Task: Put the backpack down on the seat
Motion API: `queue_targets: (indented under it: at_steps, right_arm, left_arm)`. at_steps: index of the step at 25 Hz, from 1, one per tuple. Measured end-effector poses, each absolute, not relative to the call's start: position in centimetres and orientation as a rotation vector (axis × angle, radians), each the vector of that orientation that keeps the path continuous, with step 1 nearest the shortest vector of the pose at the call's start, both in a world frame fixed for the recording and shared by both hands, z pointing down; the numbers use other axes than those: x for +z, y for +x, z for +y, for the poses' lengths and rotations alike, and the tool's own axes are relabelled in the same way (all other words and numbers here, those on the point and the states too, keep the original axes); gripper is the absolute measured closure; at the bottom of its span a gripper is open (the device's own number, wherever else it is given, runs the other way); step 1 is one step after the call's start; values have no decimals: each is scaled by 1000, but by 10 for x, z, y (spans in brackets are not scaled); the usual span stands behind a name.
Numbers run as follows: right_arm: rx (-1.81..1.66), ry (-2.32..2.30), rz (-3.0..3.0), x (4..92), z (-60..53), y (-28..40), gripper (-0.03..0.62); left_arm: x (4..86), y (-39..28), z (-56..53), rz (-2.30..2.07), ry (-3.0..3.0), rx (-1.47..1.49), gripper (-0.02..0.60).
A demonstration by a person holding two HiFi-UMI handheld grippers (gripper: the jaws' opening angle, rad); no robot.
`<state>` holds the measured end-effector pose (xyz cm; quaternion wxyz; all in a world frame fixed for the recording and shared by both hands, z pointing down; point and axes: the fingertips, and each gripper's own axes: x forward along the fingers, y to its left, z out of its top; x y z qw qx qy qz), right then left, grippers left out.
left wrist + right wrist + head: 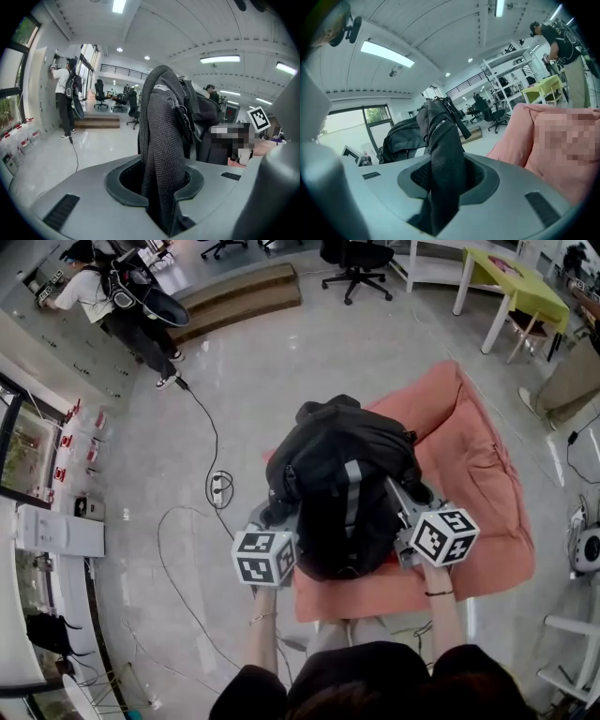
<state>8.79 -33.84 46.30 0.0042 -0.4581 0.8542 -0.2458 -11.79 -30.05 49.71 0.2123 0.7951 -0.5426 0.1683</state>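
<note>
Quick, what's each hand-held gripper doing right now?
Left hand-held gripper: closed on the backpack, gripping its mesh strap.
Right hand-held gripper: closed on the backpack too.

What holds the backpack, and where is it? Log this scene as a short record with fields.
item: backpack, black
left hand-held gripper: shut on its mesh strap
right hand-held gripper: shut on a second strap
below it: seat, salmon cushion
contact with seat: cannot tell
background: person at the wall
</note>
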Motion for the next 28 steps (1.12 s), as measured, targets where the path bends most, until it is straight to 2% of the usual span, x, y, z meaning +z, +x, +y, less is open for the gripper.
queue_targets:
  at_steps: [17,28]
  right_arm:
    - [-957,-1467,2716,562,-380,80,485]
    - [-980,-1471,2732,589,-420,79,485]
  left_arm:
    - [596,-123,-334,-1428,2064,500,483]
    - [620,-126,-370,-1455,2045,484,483]
